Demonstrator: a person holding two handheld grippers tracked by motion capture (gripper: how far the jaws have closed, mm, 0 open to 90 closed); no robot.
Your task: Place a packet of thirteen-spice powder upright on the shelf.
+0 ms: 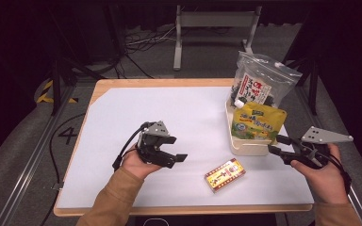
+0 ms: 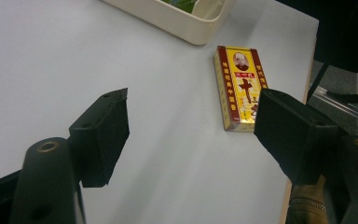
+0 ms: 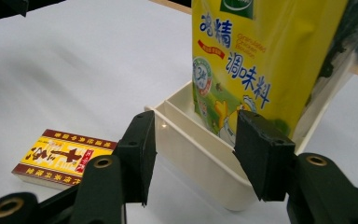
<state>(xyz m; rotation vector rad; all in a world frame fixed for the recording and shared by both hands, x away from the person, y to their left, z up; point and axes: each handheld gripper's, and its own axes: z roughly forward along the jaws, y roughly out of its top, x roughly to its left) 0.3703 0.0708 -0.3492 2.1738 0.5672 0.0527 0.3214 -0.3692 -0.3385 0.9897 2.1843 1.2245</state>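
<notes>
White sheet over a wooden table (image 1: 104, 89), and from the high view I've got my left gripper (image 1: 176, 149) at centre-left of the frame, jaws spread with nothing between them. Lower centre, a red-and-yellow box (image 1: 224, 174) lies flat on the sheet, well apart from either tool. My right gripper (image 1: 278, 144) sits at the right edge, jaws parted and empty, its tips just beside the near corner of the cream tray (image 1: 245, 148). Standing in that tray: a yellow pouch (image 1: 258, 122) in front, a clear bag (image 1: 259, 82) with dark contents behind it, upper right of the frame.

Left gripper view now: my two black jaws rise from the bottom corners, wide apart, bare white sheet between them. The box (image 2: 239, 86) lies right of centre, its near end partly hidden behind my right-hand jaw; whether they touch I cannot tell. The tray's rim (image 2: 177, 21) runs along the top.

Right gripper view: jaws spread again, and the tray's near corner (image 3: 200, 154) lies in the gap between them, pads not pressing on it. The yellow pouch (image 3: 261, 56) stands upright in the far compartment, top centre to right. The box (image 3: 63, 156) lies at lower left on the sheet, apart from the tray.
</notes>
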